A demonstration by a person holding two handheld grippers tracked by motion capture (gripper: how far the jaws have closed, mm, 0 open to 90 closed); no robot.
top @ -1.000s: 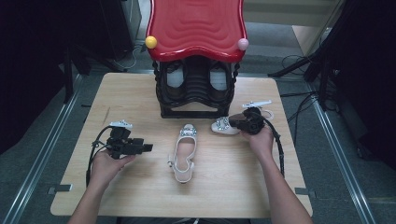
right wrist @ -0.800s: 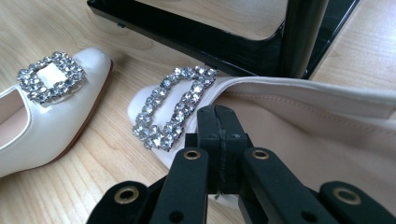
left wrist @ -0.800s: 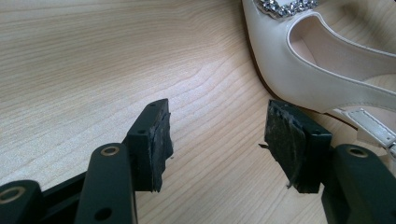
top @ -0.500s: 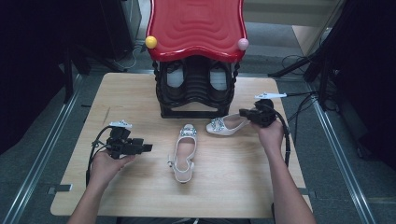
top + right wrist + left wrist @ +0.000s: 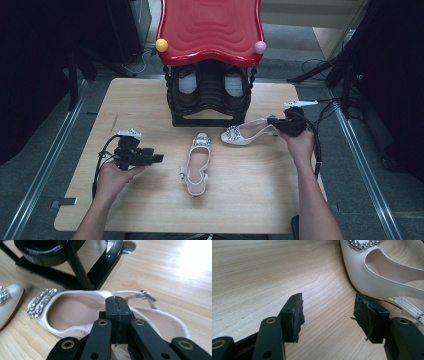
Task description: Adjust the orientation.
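Note:
Two white heeled shoes with sparkly buckles are on the wooden table (image 5: 140, 100). One shoe (image 5: 197, 162) lies in the middle, toe toward the rack; its side also fills the upper right (image 5: 372, 272) of the left gripper view. My left gripper (image 5: 157, 158) rests to its left, jaws open (image 5: 328, 315) over bare wood. The second shoe (image 5: 245, 133) lies crosswise before the rack, toe to the left. My right gripper (image 5: 274, 125) is shut (image 5: 116, 302) on the near rim of this shoe (image 5: 75, 312), close to the heel strap.
A black shoe rack (image 5: 207, 97) with a red wavy top (image 5: 210, 30) stands at the table's back; its legs (image 5: 82, 267) are just beyond the held shoe. A yellow ball (image 5: 161, 45) and a pink ball (image 5: 260, 47) sit on its corners. Cables trail from both grippers.
My right hand has moved to the right and a little up, taking the second shoe's heel end with it. The left hand and the middle shoe have stayed put.

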